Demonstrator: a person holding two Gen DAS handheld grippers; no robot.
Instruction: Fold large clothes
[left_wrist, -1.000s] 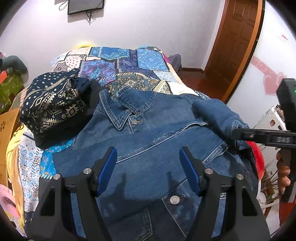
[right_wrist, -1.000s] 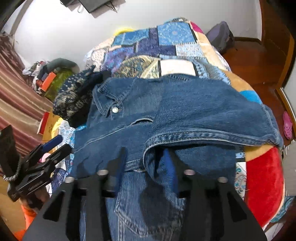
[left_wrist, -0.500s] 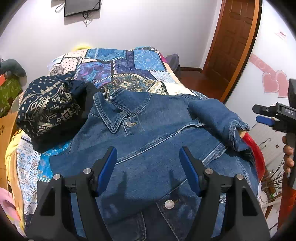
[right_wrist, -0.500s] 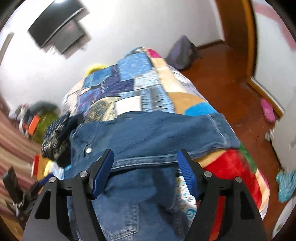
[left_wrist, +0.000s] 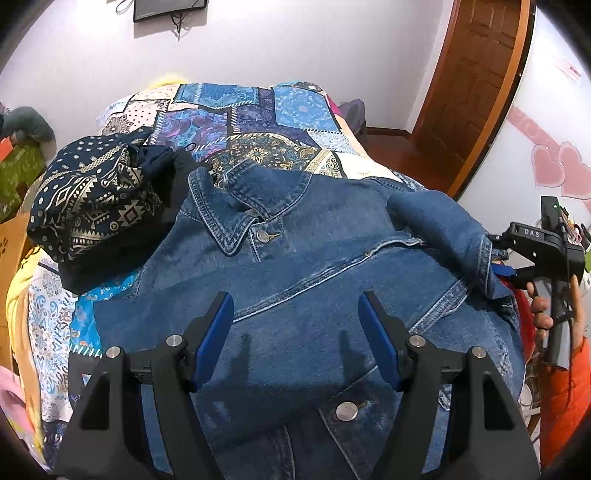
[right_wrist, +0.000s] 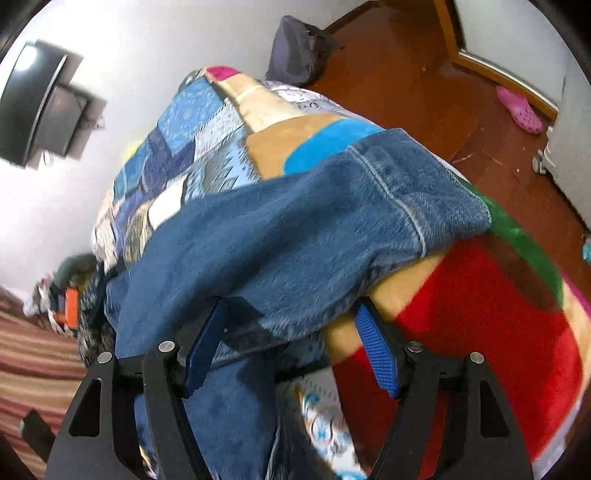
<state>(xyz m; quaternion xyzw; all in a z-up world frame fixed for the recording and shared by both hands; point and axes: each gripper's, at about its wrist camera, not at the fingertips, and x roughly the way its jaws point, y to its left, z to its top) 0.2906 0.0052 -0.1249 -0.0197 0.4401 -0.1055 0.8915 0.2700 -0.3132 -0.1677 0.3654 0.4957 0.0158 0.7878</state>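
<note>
Bed (left_wrist: 236, 118) fills frame centre, patchwork quilt. Denim jacket (left_wrist: 303, 280) spread front-up mid-frame, collar toward upper left, long axis running top to bottom. Patterned dark garment (left_wrist: 92, 199) bunched at left. Folded-in sleeve (right_wrist: 295, 236) at right edge, cuff directly ahead of right hand-held gripper (right_wrist: 291, 339), jaws apart, nothing pinched. Left hand-held gripper (left_wrist: 295, 332) hangs over jacket chest, jaws apart, empty. Right hand nearer sleeve.
</note>
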